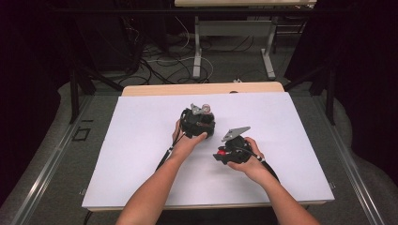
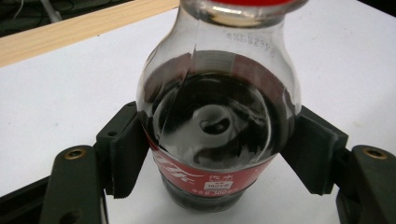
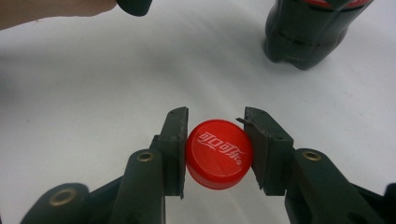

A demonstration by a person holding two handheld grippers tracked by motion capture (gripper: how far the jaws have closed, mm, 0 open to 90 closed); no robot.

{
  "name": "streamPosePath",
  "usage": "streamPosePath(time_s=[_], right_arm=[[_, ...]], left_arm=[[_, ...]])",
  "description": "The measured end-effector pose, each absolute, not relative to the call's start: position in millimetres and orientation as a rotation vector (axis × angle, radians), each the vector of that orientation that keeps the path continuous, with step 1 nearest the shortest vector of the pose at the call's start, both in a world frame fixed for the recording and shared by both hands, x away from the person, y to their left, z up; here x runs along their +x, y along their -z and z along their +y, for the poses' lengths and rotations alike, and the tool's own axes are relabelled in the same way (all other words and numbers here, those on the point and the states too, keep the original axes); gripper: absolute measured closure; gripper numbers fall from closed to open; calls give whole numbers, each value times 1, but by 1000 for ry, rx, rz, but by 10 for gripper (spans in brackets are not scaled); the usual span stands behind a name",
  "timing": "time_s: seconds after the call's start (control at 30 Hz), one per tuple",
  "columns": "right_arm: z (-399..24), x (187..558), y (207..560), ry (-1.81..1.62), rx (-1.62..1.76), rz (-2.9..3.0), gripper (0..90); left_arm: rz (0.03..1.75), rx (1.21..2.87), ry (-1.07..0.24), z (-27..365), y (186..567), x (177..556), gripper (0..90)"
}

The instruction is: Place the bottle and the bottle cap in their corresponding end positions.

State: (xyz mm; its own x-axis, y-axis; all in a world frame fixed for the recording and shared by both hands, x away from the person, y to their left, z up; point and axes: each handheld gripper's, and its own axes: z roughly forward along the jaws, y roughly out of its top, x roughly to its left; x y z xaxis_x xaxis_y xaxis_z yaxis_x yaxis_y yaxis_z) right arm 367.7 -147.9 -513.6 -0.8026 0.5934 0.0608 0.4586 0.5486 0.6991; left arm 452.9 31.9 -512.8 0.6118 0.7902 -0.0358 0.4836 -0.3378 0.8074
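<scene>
A clear plastic cola bottle (image 2: 217, 121) with dark liquid and a red label sits between the pads of my left gripper (image 2: 219, 154), which is shut on its body. In the high view the left gripper (image 1: 198, 123) is at the middle of the white sheet. The bottle's dark base (image 3: 299, 37) shows at the top right of the right gripper view, close to the sheet. My right gripper (image 3: 217, 149) is shut on a red screw cap (image 3: 218, 154), white lettering facing up. In the high view the right gripper (image 1: 221, 153) holds the cap (image 1: 220, 153) a little nearer and to the right.
A white sheet (image 1: 141, 140) covers the wooden table (image 1: 187, 89), whose far edge shows as a bare strip. Beyond it are floor cables (image 1: 159, 61) and another table's legs (image 1: 197, 51). A metal rail (image 1: 47, 168) runs along the left side.
</scene>
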Motion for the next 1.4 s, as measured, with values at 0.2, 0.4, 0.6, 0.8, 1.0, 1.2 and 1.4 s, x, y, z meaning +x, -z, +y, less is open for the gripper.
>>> streamPosePath(time_s=[0.2, 0.4, 0.6, 0.8, 1.0, 1.2, 1.4], right_arm=[[-138, 370, 520, -1099, 882, 2609, 606], [-129, 373, 527, -1087, 891, 2636, 606], [-121, 373, 536, -1080, 868, 2654, 606], [-112, 373, 545, -1099, 870, 2663, 605], [-107, 372, 549, -1089, 872, 2663, 604], [-104, 372, 552, -1053, 857, 2665, 603], [-104, 373, 554, -1050, 850, 2672, 600]], left_arm=[[1000, 1994, -471, 32, 513, 452, 290], [1019, 1970, -408, 39, 510, 452, 267], [1022, 1934, -378, 49, 507, 447, 198], [1035, 1908, -347, 60, 502, 439, 155], [1045, 1870, -343, 70, 500, 431, 53], [1078, 1855, -335, 80, 503, 428, 6], [1097, 1856, -331, 86, 507, 429, 6]])
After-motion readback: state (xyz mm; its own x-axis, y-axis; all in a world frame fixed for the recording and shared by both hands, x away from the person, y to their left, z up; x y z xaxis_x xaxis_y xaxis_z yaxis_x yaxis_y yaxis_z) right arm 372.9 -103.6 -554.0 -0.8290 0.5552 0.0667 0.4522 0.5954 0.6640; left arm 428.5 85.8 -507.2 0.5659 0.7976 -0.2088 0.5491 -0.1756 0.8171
